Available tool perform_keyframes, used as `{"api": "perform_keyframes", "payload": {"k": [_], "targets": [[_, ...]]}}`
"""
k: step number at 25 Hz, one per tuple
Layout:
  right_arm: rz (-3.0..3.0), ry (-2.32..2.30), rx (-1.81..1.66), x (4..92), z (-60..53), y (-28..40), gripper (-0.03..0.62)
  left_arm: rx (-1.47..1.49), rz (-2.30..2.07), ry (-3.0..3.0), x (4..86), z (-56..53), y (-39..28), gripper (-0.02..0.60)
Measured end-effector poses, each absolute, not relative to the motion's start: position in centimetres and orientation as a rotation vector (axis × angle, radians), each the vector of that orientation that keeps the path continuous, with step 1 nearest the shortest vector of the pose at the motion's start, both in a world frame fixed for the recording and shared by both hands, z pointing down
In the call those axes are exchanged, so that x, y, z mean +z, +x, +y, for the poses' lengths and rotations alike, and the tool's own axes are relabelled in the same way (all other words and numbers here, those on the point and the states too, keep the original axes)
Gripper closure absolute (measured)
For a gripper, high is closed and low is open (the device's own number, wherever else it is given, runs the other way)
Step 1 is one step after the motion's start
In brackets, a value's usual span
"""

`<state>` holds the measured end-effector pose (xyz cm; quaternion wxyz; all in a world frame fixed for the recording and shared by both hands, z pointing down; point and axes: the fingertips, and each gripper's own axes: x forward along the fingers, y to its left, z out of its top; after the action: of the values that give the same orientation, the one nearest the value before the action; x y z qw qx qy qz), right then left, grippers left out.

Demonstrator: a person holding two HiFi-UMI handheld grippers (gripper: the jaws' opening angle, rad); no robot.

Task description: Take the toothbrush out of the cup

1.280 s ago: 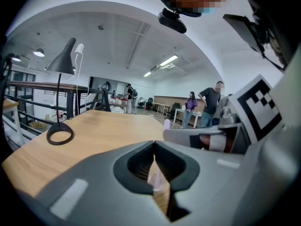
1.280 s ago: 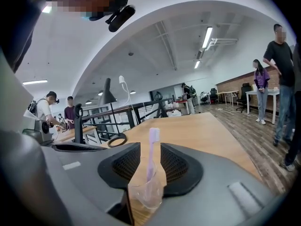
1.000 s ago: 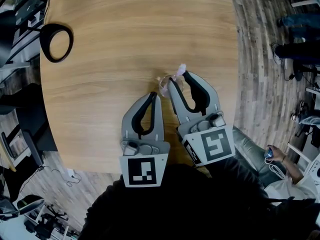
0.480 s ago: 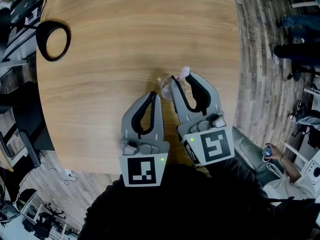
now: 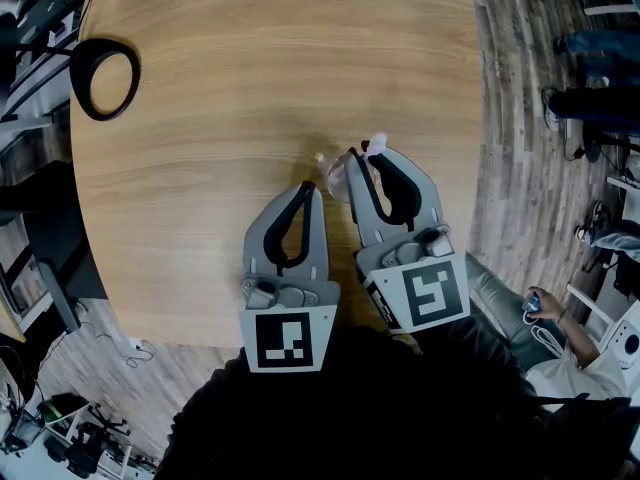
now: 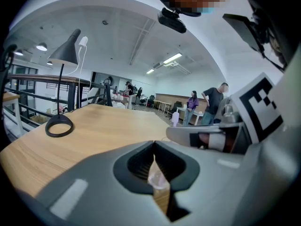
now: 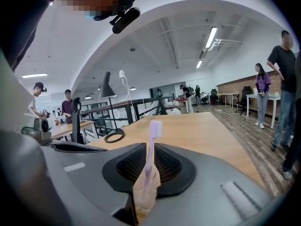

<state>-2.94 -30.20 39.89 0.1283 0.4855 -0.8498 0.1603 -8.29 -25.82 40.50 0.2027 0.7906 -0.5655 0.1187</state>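
Note:
A clear plastic cup [image 5: 336,173] stands on the wooden table [image 5: 250,68] with a lilac toothbrush [image 5: 377,144] upright in it. My left gripper [image 5: 308,186] is shut, and the cup's thin wall [image 6: 158,182] shows in the slit between its jaws. My right gripper [image 5: 362,152] is closing on the brush. In the right gripper view the toothbrush [image 7: 154,128] rises between the pads, which lie against its handle just above the cup [image 7: 145,192]. The bristle head sticks up past the jaw tips.
A black lamp with a ring base [image 5: 105,78] stands at the table's far left. The table's near edge runs just under both grippers. A person [image 5: 565,318] sits on the floor side at the lower right, and several people stand far off in the room.
My right gripper's jaws have narrowed from wide apart to close around the toothbrush handle. The left gripper and the cup have stayed where they were.

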Motion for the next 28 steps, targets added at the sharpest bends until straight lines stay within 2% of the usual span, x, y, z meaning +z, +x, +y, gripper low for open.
{"api": "perform_keyframes", "payload": {"k": [2, 7, 28], "targets": [[-2.472, 1.416, 0.465, 39.8, -30.2, -3.0, 0.562, 0.333, -1.578, 2.209, 40.5, -25.8, -8.4, 0.574], [-2.481, 1.411, 0.465, 39.7, -29.9, -3.2, 0.577, 0.317, -1.586, 2.211, 40.3, -25.8, -8.3, 0.574], [-2.514, 1.403, 0.470, 38.6, -29.2, -2.6, 0.582, 0.312, -1.613, 2.241, 38.6, -25.3, -7.7, 0.574]]}}
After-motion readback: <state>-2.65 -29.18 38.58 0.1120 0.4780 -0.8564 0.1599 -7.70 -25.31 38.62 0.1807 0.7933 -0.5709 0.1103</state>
